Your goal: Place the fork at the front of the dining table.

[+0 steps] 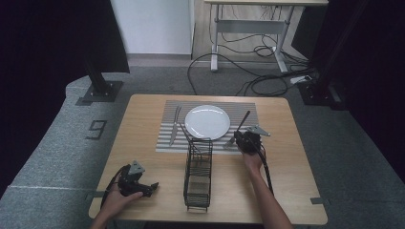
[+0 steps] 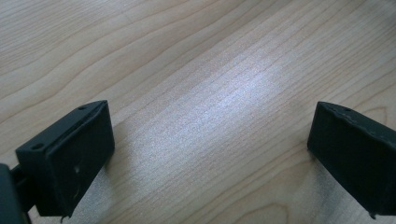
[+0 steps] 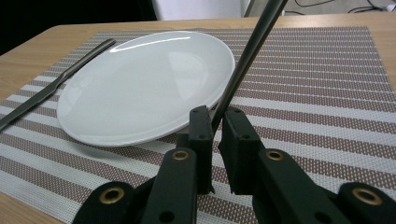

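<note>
A white plate [image 1: 207, 122] lies in the middle of a striped placemat [image 1: 167, 143], with a knife [image 1: 175, 125] to its left. To the right of the plate, my right gripper [image 1: 242, 139] is shut on a dark metal utensil [image 1: 244, 120]. In the right gripper view the jaws [image 3: 215, 126] pinch the utensil's slim handle [image 3: 247, 51], which slants up past the rim of the plate [image 3: 144, 84]; the knife [image 3: 56, 86] lies beyond. My left gripper [image 1: 151, 188] rests near the table's front left, open. Its jaws [image 2: 210, 126] stand wide apart over bare wood [image 2: 187, 56].
A black wire caddy [image 1: 198, 174] stands upright at the front middle of the table, between my two hands. Bare wood surrounds the placemat. Beyond the table are a grey floor, a desk frame and loose cables [image 1: 258, 71].
</note>
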